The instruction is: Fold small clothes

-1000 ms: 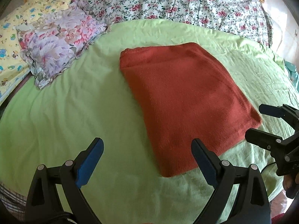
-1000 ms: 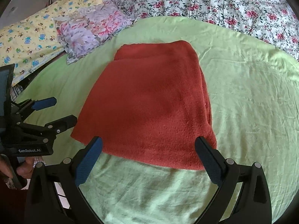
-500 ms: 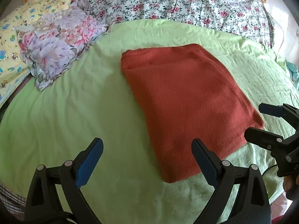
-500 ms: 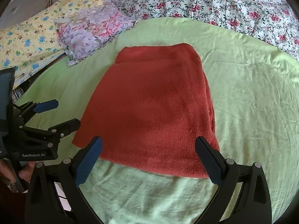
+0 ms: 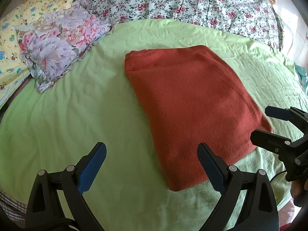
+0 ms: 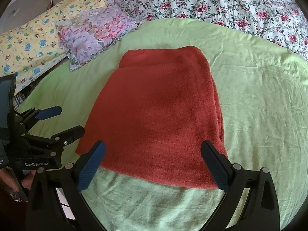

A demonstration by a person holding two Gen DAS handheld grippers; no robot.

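Red sweater [image 5: 192, 104] lies folded on the bed [image 5: 77, 105].
Both grippers [image 5: 152, 165] [image 6: 154, 163] are held released, empty; next fold needs near edge pinched.

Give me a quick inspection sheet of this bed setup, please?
Surface: wrinkled light-green bedsheet.
Job's things: rust-red knitted garment, folded into a flat rectangle on the sheet.
Clutter: purple floral ruffled pillow, yellow cartoon-print cloth.
Grippers: left gripper and right gripper open, holding nothing, near the garment's front edge.
Cables: thin dark cable by the right gripper.
Surroundings: white rose-print quilt behind.
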